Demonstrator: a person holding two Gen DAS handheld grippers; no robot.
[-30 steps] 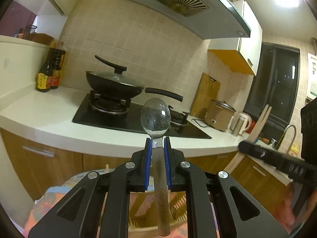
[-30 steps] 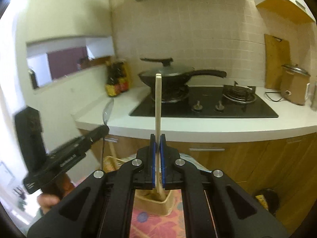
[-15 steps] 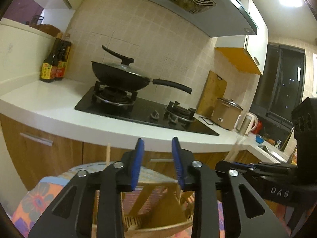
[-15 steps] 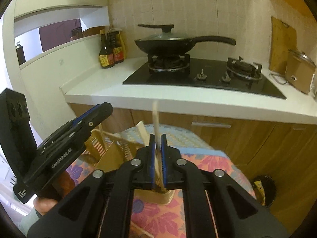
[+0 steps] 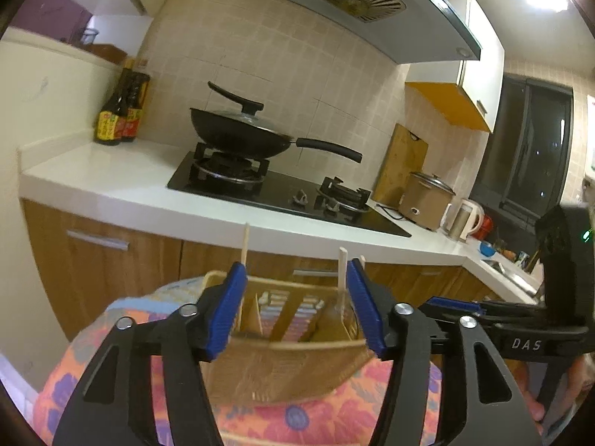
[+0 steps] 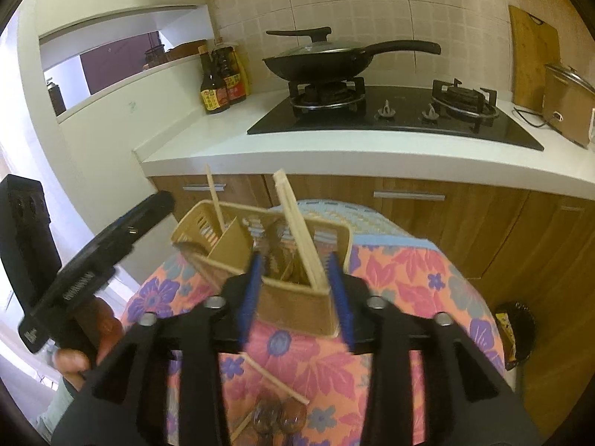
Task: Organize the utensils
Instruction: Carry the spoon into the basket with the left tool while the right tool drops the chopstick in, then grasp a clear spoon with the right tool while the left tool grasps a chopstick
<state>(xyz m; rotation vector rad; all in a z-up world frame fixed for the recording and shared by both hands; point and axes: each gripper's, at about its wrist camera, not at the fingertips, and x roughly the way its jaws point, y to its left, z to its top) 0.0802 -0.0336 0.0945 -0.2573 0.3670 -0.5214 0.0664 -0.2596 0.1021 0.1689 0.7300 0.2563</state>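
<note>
A: Where do the fingers stand?

B: The right gripper has its fingers apart with nothing between them, straddling the near end of the utensil caddy. The left gripper is spread wide and empty too, framing the same caddy from its own side.

A: And what's left to sort?

B: Spoons and a loose chopstick lie flat on the flowered cloth, nearer than the right fingers and below them. The chopstick runs near-left to far-right. I'd judge the right gripper closer to them.

A: The caddy itself?

B: It holds a chopstick pair leaning upright at its near end, a single stick at the far left.

A: Beyond that?

B: The bench with hob and wok, sauce bottles to the left.
</note>
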